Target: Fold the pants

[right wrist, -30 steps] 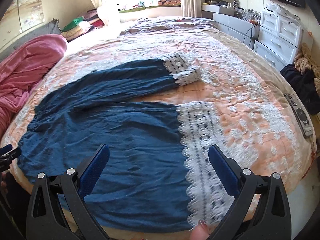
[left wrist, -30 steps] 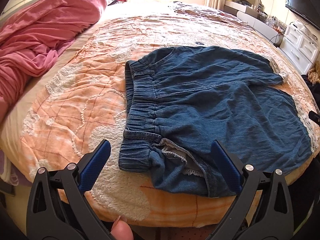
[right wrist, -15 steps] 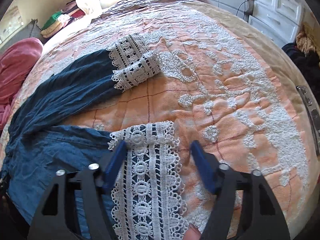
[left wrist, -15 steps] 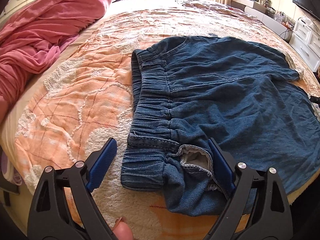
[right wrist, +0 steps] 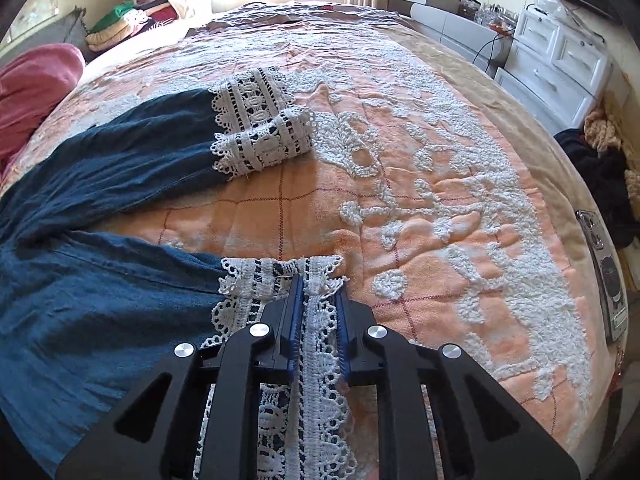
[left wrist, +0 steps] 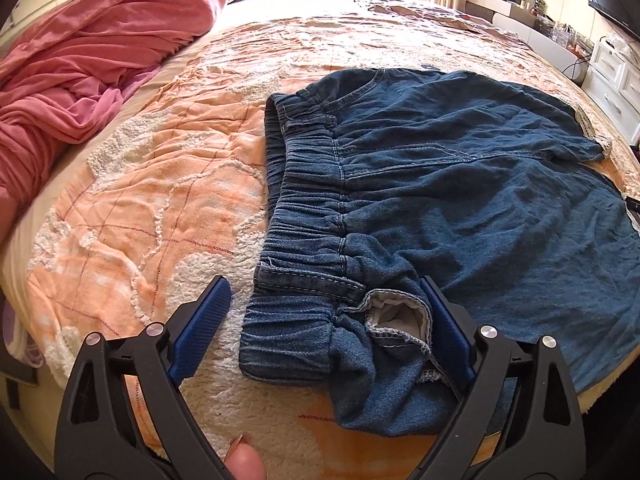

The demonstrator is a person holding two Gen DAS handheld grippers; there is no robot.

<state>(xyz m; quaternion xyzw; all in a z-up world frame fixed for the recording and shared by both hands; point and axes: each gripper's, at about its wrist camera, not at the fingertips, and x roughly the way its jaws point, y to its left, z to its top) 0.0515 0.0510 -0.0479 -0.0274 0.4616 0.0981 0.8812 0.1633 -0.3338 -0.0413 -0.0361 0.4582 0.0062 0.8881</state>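
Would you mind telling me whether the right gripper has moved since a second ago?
Yes. The right gripper has moved rightward along the near leg to its lace cuff, closing on the lace.

We see two matching handheld tools. The left gripper [left wrist: 324, 304] and the right gripper [right wrist: 318, 288] each have black plastic arms with triangular cut-outs. Each arm carries two round silver screws. Ribbed blue pads [left wrist: 202, 326] line the inner faces of the fingers. A fingertip [left wrist: 245, 462] with a trimmed nail shows at the bottom edge of the left view.
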